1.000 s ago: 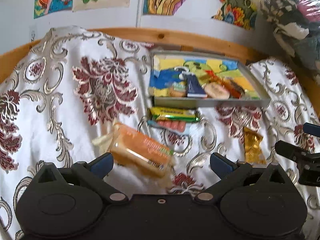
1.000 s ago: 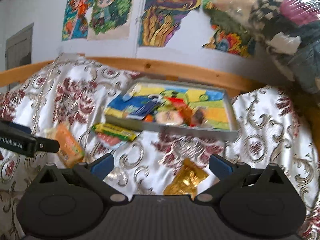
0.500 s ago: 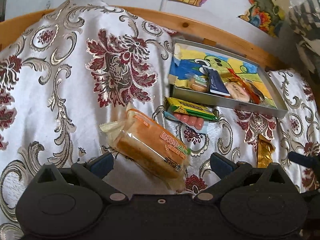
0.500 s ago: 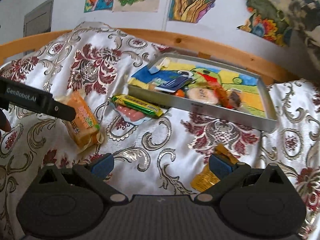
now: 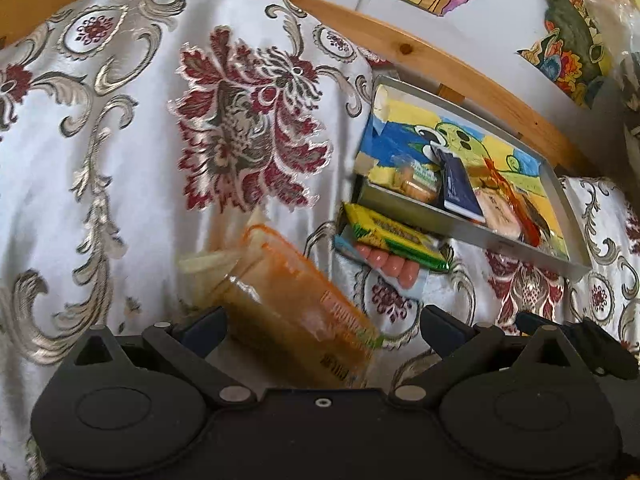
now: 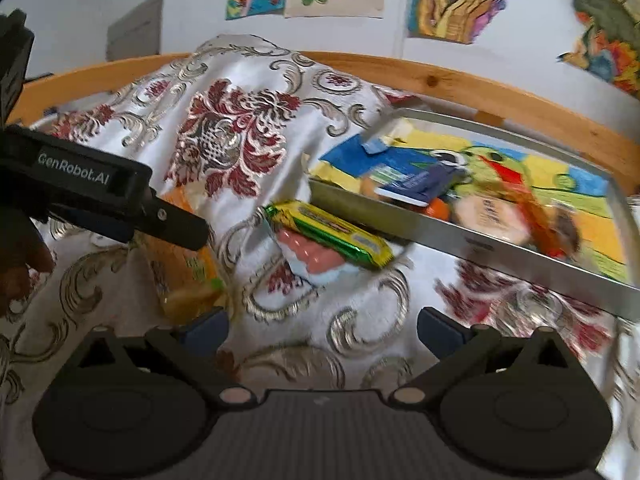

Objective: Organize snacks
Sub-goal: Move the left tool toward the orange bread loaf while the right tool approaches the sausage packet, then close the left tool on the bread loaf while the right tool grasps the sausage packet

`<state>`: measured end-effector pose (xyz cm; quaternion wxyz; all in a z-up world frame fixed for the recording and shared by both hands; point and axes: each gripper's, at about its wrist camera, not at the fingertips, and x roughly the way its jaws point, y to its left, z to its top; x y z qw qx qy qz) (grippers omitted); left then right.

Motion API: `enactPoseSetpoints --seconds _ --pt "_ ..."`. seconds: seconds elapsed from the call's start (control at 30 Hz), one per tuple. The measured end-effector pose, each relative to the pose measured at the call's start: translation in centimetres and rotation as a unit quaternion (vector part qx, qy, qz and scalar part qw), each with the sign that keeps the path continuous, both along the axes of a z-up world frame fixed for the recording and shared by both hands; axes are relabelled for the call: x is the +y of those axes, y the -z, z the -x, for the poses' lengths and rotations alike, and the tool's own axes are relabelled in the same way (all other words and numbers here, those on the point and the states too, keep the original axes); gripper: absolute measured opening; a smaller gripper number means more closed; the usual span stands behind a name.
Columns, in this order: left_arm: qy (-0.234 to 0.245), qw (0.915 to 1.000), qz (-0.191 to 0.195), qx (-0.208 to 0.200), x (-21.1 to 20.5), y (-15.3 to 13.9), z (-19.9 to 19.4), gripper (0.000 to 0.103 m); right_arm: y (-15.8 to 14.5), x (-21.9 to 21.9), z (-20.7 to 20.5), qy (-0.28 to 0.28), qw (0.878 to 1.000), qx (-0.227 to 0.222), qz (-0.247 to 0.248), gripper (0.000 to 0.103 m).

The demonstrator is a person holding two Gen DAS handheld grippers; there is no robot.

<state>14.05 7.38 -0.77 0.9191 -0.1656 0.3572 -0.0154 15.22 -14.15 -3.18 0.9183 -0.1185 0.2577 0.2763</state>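
Note:
An orange bread packet (image 5: pixel 296 300) lies on the patterned cloth, between the spread fingers of my left gripper (image 5: pixel 322 326), which is open; its near end runs under the gripper body. From the right wrist view the same packet (image 6: pixel 184 272) sits partly under the left gripper (image 6: pixel 120 196). A yellow-green bar (image 5: pixel 392 236) rests on a sausage pack (image 5: pixel 384 264) against the front wall of the grey tray (image 5: pixel 516 252). My right gripper (image 6: pixel 322 326) is open over bare cloth, short of the bar (image 6: pixel 332 232) and sausages (image 6: pixel 312 256). The tray (image 6: pixel 460 236) holds several snacks.
A wooden rail (image 6: pixel 460 80) runs behind the tray, with posters on the wall above. A person's hand (image 6: pixel 16 272) shows at the left edge. The right gripper's finger (image 5: pixel 576 340) reaches in at the lower right of the left wrist view.
Both grippers dropped lower and closer to the cloth. The bread packet now lies between the left fingers. The gold packet near the right fingertip has left view.

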Motion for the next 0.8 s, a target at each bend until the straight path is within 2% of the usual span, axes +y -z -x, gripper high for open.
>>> enactPoseSetpoints --seconds 0.13,0.23,0.43,0.77,0.8 --pt "-0.003 1.0 -0.005 0.004 -0.3 0.1 -1.1 0.102 0.2 0.0 -2.8 -0.042 0.998 0.034 -0.032 0.091" --pt "-0.009 0.9999 -0.001 0.01 0.0 0.4 -1.6 0.102 0.7 0.7 -4.6 -0.067 0.996 0.05 -0.029 0.09" --pt "-0.023 0.9993 0.004 0.03 0.7 1.2 -2.5 0.102 1.4 2.1 -6.7 -0.068 0.996 0.044 -0.024 0.09" --pt "-0.028 0.9989 0.013 0.034 1.3 1.4 -2.8 0.102 2.2 3.9 -9.0 -0.058 0.997 0.041 -0.018 0.092" --pt "-0.028 0.9989 0.013 0.034 1.3 1.4 -2.8 0.102 2.3 4.0 -9.1 -0.058 0.997 0.041 -0.017 0.09"
